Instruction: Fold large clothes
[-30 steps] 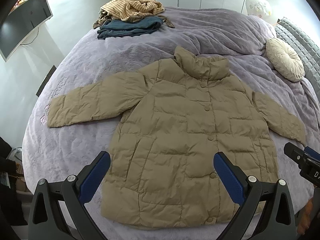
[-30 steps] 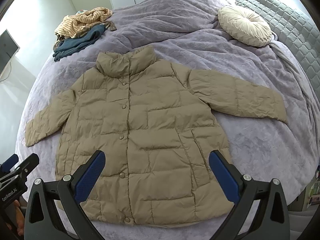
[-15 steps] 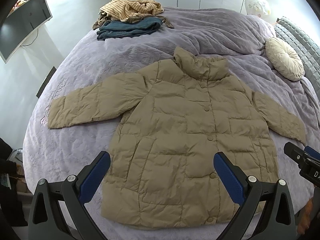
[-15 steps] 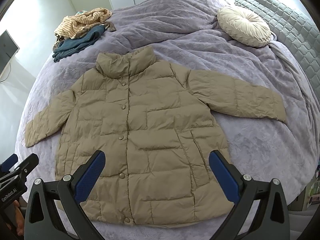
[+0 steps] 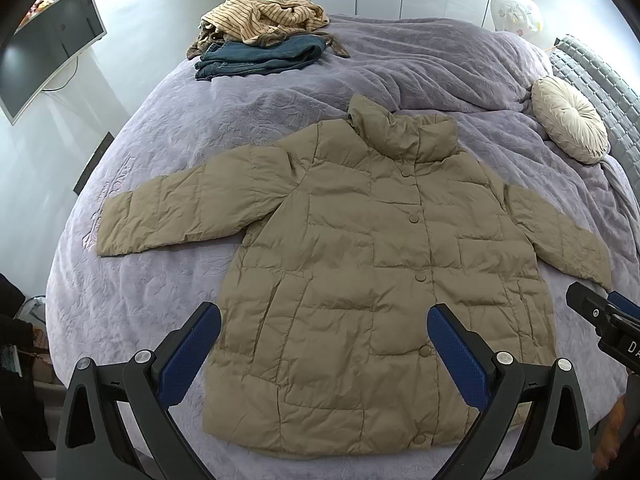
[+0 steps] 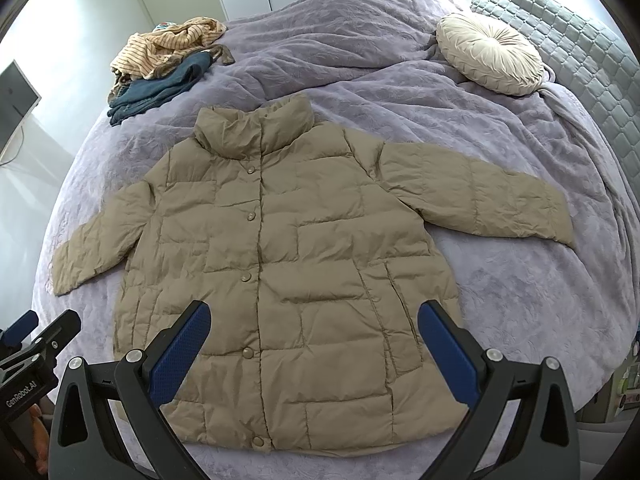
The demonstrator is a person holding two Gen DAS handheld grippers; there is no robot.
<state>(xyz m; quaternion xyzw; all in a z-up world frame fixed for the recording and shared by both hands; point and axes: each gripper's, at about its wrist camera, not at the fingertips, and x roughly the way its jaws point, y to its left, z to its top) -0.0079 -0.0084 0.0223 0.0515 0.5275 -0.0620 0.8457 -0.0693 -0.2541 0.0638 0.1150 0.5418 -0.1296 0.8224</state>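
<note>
Left wrist view: left gripper (image 5: pixel 324 336) open wide, empty, above near hem of tan jacket (image 5: pixel 360 264). Jacket flat on purple bedspread (image 5: pixel 168 120), buttoned, both sleeves spread, collar far. Right gripper (image 6: pixel 314 334) also open, empty, over hem. Clothes pile (image 5: pixel 260 36) far left, round cushion (image 6: pixel 490 52) far right.

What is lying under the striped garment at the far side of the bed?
The striped garment lies on folded dark blue clothing, with something brownish beside it. Whatever else is beneath is covered.
</note>
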